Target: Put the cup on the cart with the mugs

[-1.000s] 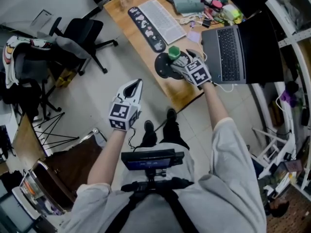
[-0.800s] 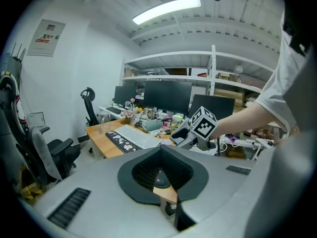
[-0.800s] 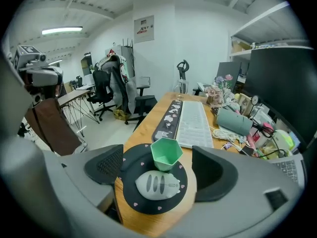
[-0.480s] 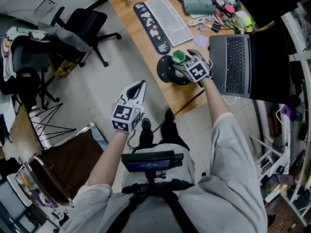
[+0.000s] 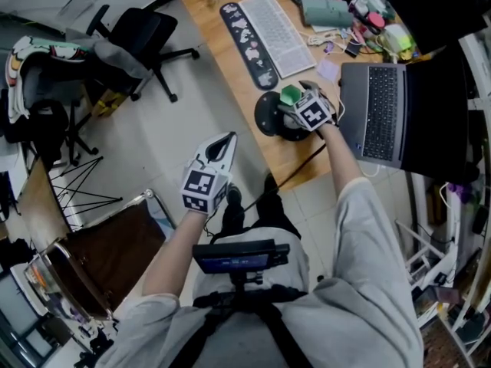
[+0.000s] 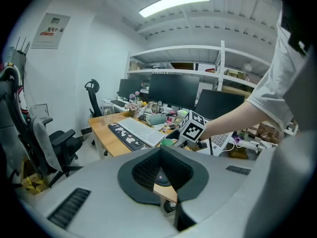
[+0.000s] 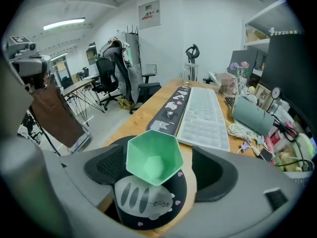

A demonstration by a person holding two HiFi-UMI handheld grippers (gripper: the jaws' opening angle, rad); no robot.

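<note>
Green cup is bracketed, not yet pinched, by the released right tongs, beside the mouse at the desk's near edge. The left tongs are clenched on nothing. If the right tongs are closed off-centre, the cup could be tipped or pushed over that edge.

**Clearances about the two pairs of jaws.** The gap between the spread jaws of the right gripper is largely filled by the green cup, and a free slit is left only on the right-jaw side. Beneath the jaws, the mouse is seen on the round pad. Straight ahead, passage is barred by the wrist rest and keyboard. Ahead of the closed left gripper, bare floor is shown up to the desk.
</note>
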